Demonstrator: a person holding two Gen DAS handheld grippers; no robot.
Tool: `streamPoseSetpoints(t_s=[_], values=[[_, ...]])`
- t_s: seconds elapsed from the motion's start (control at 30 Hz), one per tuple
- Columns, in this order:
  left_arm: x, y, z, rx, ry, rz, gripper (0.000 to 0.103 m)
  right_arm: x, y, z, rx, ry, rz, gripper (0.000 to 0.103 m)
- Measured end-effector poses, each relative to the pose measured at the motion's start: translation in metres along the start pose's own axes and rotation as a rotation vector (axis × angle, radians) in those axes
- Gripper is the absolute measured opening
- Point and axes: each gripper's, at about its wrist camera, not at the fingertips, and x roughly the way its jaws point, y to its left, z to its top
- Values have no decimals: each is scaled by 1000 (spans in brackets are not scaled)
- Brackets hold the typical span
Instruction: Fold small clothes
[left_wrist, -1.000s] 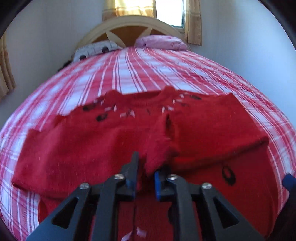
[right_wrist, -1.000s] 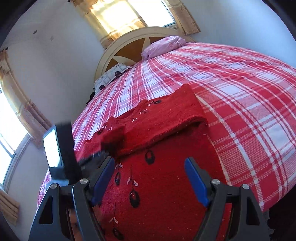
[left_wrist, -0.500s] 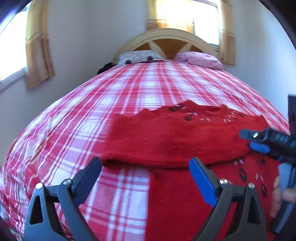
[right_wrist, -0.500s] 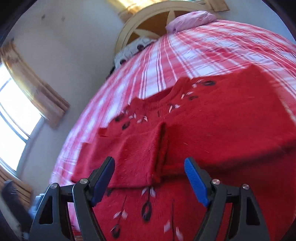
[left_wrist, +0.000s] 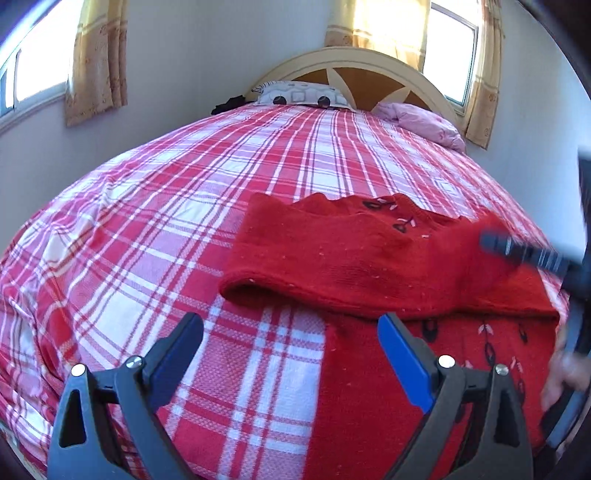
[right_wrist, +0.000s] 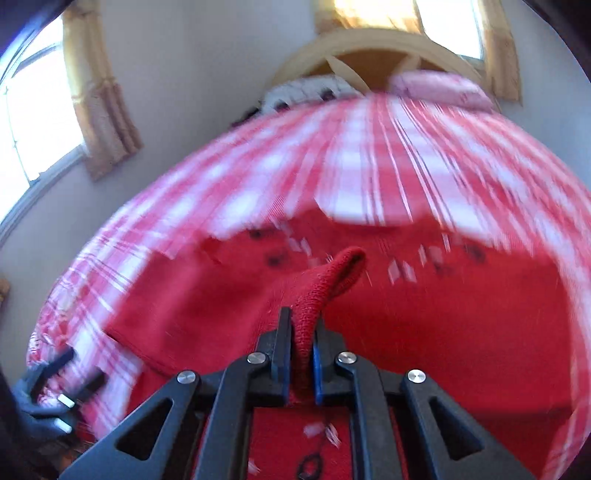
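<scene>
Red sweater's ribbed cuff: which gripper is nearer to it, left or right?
Right. The right gripper is shut on the ribbed cuff; the left gripper hovers open at the red sweater's opposite edge.

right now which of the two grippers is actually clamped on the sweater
The right gripper: its jaws have just closed on a ribbed fold of the red sweater. The left gripper stands wide open over the plaid bedspread, holding nothing.

Beyond the right tool (right_wrist: 302, 341), the bed (right_wrist: 424, 162) and pillows (right_wrist: 314, 90) smear with motion blur; the sweater's (right_wrist: 461, 325) hem runs off-frame beneath it.
</scene>
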Motion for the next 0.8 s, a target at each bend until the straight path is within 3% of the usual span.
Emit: streamPoseSetpoints(t_s=[0.17,0.3,0.47,0.53,0.67,0.73,0.8], values=[[-4,-14,1,21,-24,10,98,-45,25,67,-66,-140,77,8],[3,-20,4,21,-34,26,98,-78,29,99,-63,-222,128,8],[22,-31,14,-2,-73,81,98,-101,20,104,-50,-277,121,8],[36,-35,19,-19,-78,152,98,-105,14,105,-33,-288,119,8],[64,-39,19,-31,16,234,98,-114,1,104,-9,-302,97,8],[63,-37,17,-50,49,221,95,-117,-4,106,-6,-307,86,8],[47,-37,14,-62,-2,193,95,-116,-8,108,-8,-304,80,8]])
